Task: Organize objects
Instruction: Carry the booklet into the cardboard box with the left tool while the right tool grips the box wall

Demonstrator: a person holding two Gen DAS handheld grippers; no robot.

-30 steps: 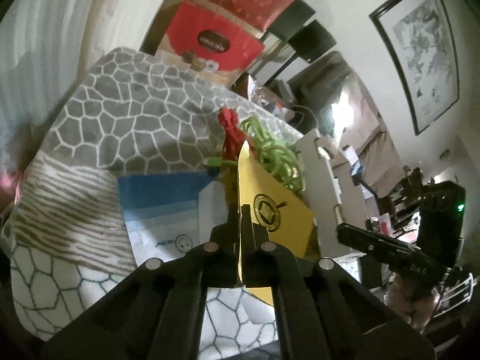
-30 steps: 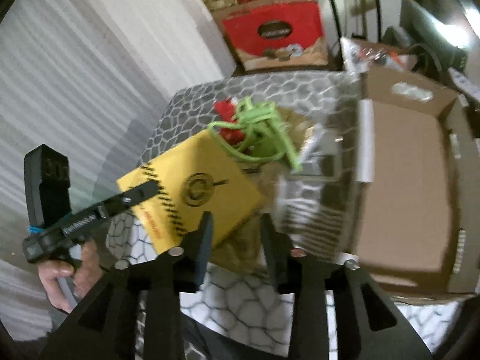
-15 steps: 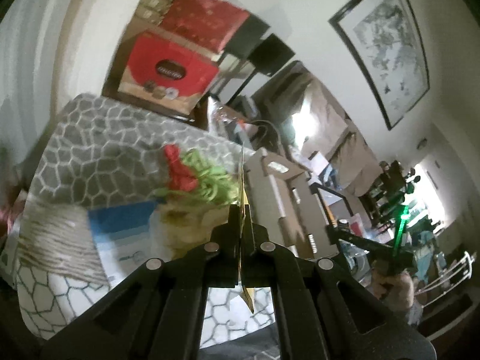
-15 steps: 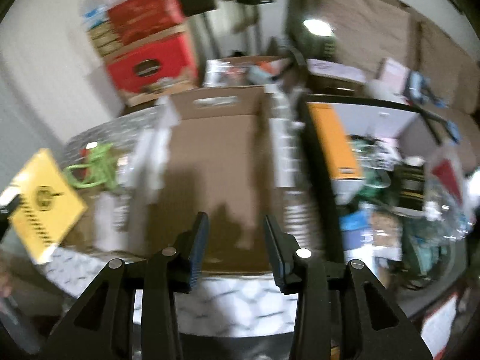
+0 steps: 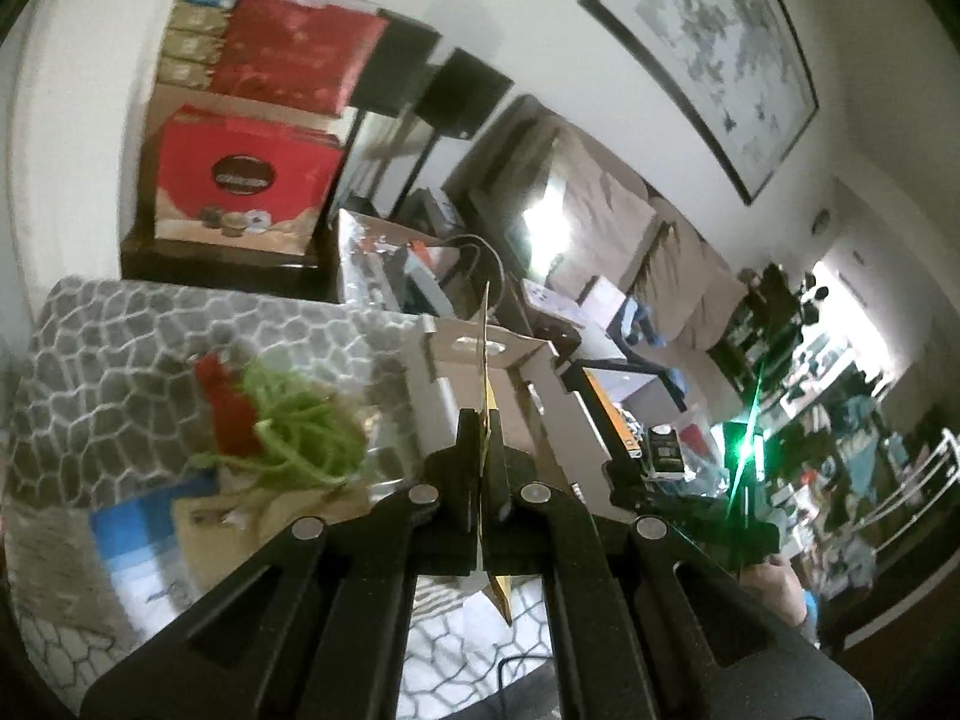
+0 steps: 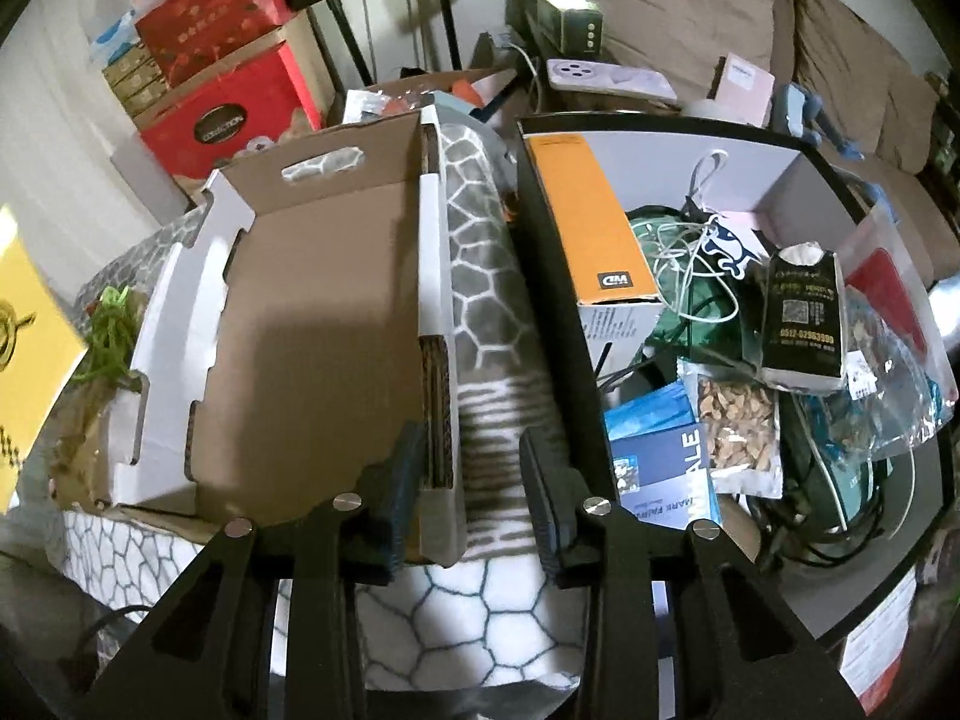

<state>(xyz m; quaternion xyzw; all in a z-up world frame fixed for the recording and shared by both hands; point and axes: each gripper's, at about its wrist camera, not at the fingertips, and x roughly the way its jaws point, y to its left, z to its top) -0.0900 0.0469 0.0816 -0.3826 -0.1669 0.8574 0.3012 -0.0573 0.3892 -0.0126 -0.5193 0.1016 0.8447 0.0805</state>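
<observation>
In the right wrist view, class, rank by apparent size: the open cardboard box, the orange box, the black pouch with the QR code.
1. Open cardboard box, by far the largest.
2. Orange box.
3. Black pouch, smallest; its gap to the orange box is modest, and fisheye distortion makes that gap less sure.

Cluttered home living room: brown sofa (image 5: 606, 222) under framed picture (image 5: 714, 60); left of sofa, stacked red gift boxes (image 5: 240, 180); patterned blanket (image 5: 150, 336) in front.

Dim room; window glare at right; fisheye-bent edges; slight blur.
</observation>
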